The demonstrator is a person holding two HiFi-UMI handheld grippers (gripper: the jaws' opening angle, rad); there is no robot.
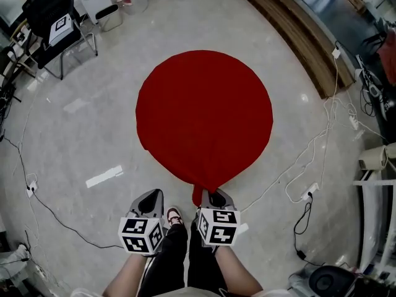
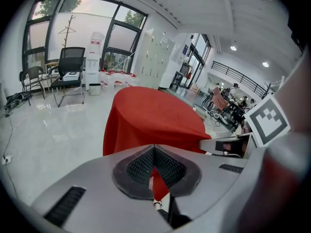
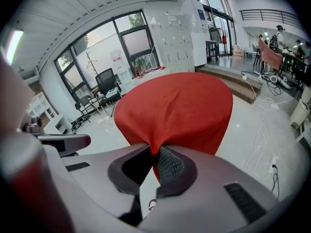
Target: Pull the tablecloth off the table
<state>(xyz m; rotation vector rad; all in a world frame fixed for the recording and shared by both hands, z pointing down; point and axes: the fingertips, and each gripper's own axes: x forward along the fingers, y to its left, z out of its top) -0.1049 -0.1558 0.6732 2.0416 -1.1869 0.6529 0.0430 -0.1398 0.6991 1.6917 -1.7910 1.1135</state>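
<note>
On my far left a black office chair stands on the pale floor, well apart from the work. Nearer me, the left gripper hangs beside the cloth's near edge without touching it. In the left gripper view its jaws are pressed together pad to pad, with nothing caught between them.

The red tablecloth lies in the middle of the head view, still spread over the round table, which is hidden underneath. The cloth drapes down all round it.

Just right of the left tool, the right gripper sits at the cloth's near rim. Its jaws are clamped on a gathered fold of the red fabric, and the hem is drawn into a point towards me, with a short tail hanging below the pinch.

Further right a long wooden step runs along the room's edge, and white cables trail across the floor beside it.
</note>
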